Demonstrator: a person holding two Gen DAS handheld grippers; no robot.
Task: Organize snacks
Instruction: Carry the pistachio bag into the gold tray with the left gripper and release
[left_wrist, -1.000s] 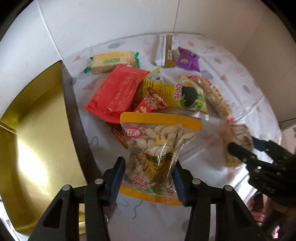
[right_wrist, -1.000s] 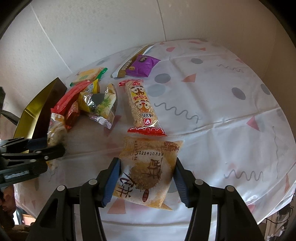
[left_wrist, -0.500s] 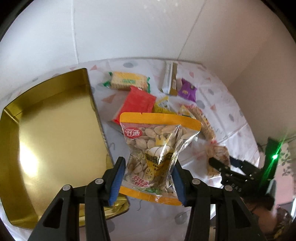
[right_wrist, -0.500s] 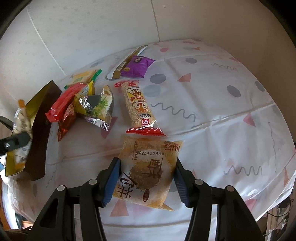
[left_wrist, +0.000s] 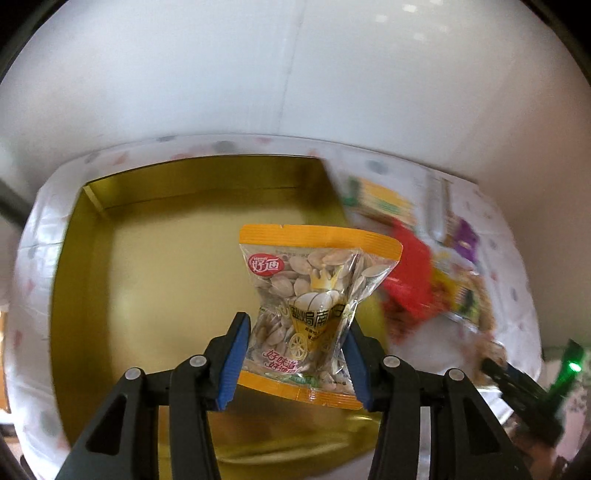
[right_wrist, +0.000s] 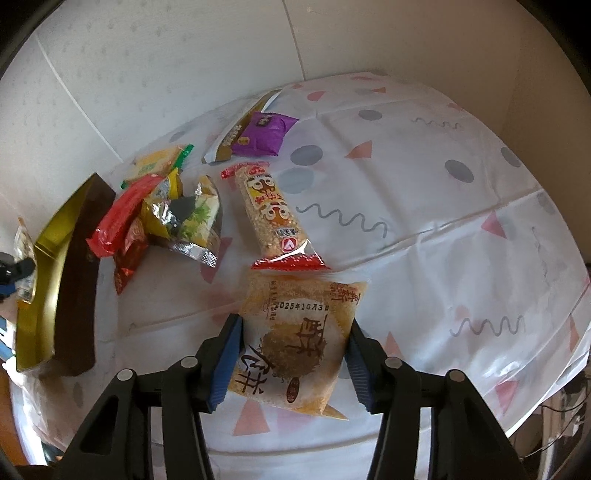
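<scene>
My left gripper (left_wrist: 295, 321) is shut on a clear, orange-edged packet of seeds (left_wrist: 314, 280), pinched at its waist. It hangs in the air over the open gold tin (left_wrist: 147, 258). In the right wrist view the same packet (right_wrist: 24, 243) shows at the far left, beyond the tin's wall (right_wrist: 55, 236). My right gripper (right_wrist: 294, 324) is low over the tablecloth with a tan pastry packet (right_wrist: 303, 306) between its blue pads (right_wrist: 231, 354). Its jaws are closing, and both pads touch the packet's sides.
A pile of snacks lies between the tin and my right gripper: a red packet (right_wrist: 122, 210), a yellow-green foil bag (right_wrist: 188, 218), a long rice bar (right_wrist: 273, 210), a purple packet (right_wrist: 264, 134) and a cracker pack (right_wrist: 155, 164). White walls stand close behind the table.
My left gripper has carried the seed packet up and to the left, from above the tablecloth to above the tin. The right gripper stayed put, and its jaws narrowed onto the tan packet.
</scene>
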